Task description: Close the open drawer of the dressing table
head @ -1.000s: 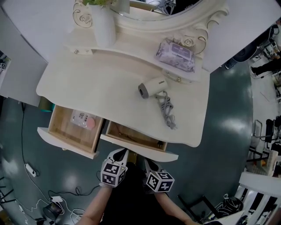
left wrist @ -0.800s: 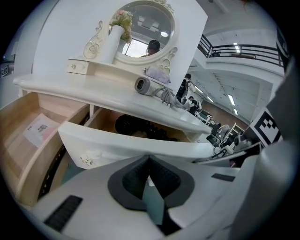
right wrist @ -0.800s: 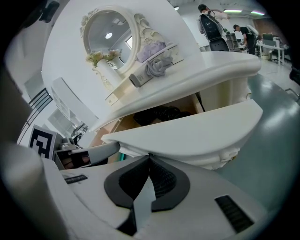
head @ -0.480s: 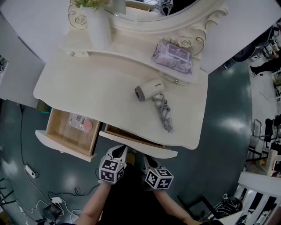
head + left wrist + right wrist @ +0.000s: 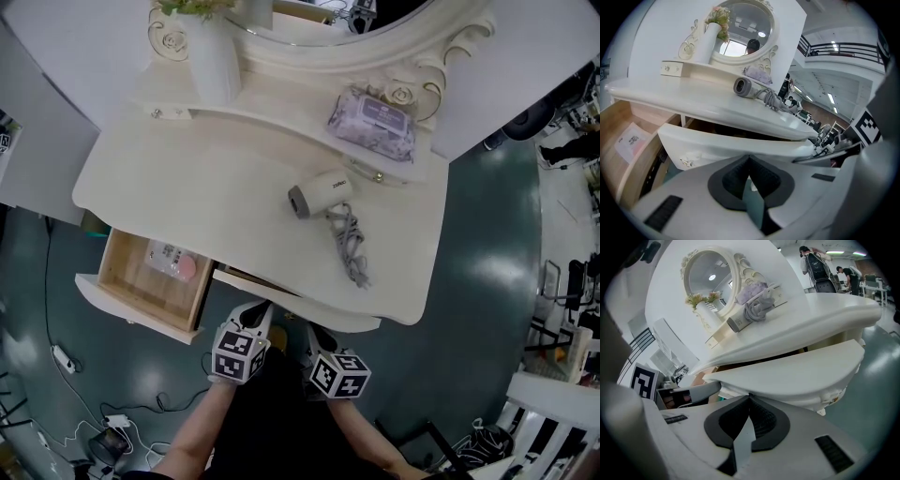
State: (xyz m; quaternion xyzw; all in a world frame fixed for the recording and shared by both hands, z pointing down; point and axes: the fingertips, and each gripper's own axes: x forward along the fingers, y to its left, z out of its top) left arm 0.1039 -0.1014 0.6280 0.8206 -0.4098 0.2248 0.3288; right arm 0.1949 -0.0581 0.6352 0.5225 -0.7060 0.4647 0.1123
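Drawer in question is the centre drawer [image 5: 309, 312] of the dressing table [image 5: 103, 192]: it sits under the front edge of the worktop, pushed almost fully in, with only a thin dark gap between its curved white front and the table body. The left gripper [image 5: 257, 317] and the right gripper [image 5: 314, 336] are side by side at that front, the left one towards its left half and the right one nearer its middle. Each gripper view shows the two jaws pressed together with nothing between them, their tips right up against the lower part of the drawer front. Beside it, at the front left corner, the left drawer [image 5: 141, 305] stands well out, and a white packet [image 5: 167, 254] and a pink round item [image 5: 188, 266] lie on its wooden bottom. On the worktop, right of the middle, lies a white hair dryer [image 5: 322, 190], its grey cord [image 5: 350, 246] bunched towards the front edge. A lilac pack of wipes [image 5: 371, 119] rests on the raised shelf along the back edge at the right, a white vase [image 5: 214, 61] stands at the back left, and the round mirror [image 5: 328, 11] rises behind them.
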